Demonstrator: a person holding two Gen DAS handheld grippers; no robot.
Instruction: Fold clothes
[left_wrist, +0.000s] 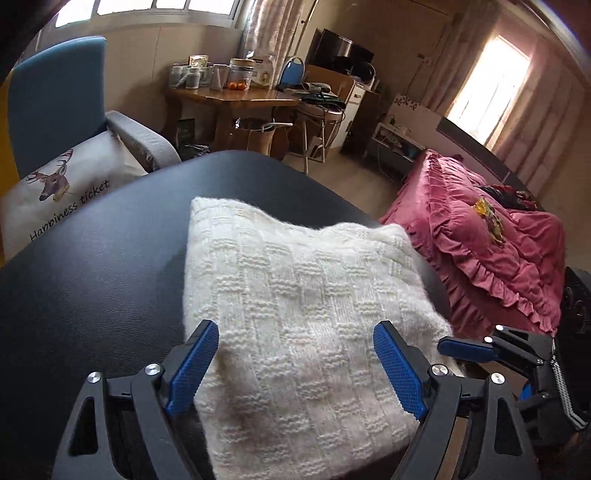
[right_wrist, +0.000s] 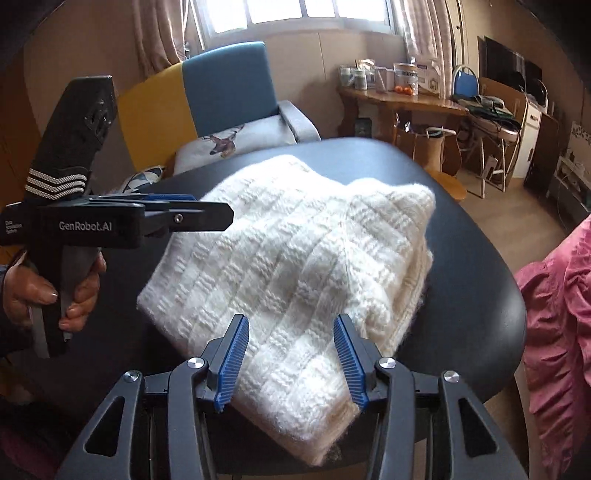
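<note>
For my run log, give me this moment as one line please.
stage: fold nearly done | white knit sweater: folded on black table | left gripper: open over near edge | right gripper: open astride corner

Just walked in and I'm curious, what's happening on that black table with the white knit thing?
A person is folding a white knit sweater on the black table, holding a gripper in each hand. The sweater already lies folded into a thick bundle. The left gripper and right gripper both hover over its near edge with fingers apart, neither pinching the fabric.
</note>
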